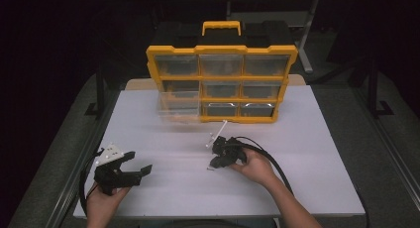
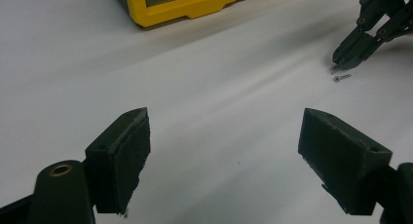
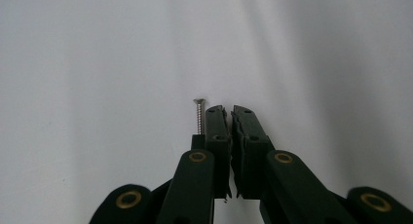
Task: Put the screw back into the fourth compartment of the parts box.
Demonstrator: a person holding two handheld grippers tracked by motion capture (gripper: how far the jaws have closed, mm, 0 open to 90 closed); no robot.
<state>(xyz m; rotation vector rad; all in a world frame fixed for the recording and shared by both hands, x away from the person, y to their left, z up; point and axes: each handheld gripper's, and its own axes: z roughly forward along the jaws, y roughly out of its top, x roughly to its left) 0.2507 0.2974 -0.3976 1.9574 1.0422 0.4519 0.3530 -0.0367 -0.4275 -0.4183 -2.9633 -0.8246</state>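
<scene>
Silver metal catches the light on a small screw (image 3: pixel 198 116) that lies flat on the white table (image 1: pixel 307 178). In the right gripper view it rests just beside the outer face of one jaw, its flat head pointing away from the hand, and it is outside the jaws, not between them. The right gripper (image 3: pixel 229 113) has its jaws drawn together with only a thin slit left, and nothing is caught in that slit. From the left gripper view the same screw (image 2: pixel 342 78) sits on the table just short of the right gripper's closed tips (image 2: pixel 347 61).

The right gripper (image 1: pixel 214 164) is held low over the middle of the table in the high view, tips pointing down towards the surface. The left gripper (image 1: pixel 132 164) hovers near the front left corner, well apart from the screw, with its jaws spread wide and nothing between them; both pads (image 2: pixel 124 160) are bare.

Farther back stands a yellow organiser (image 1: pixel 221 84) with clear drawers. One drawer (image 1: pixel 179 108) at its lower left is pulled out.
</scene>
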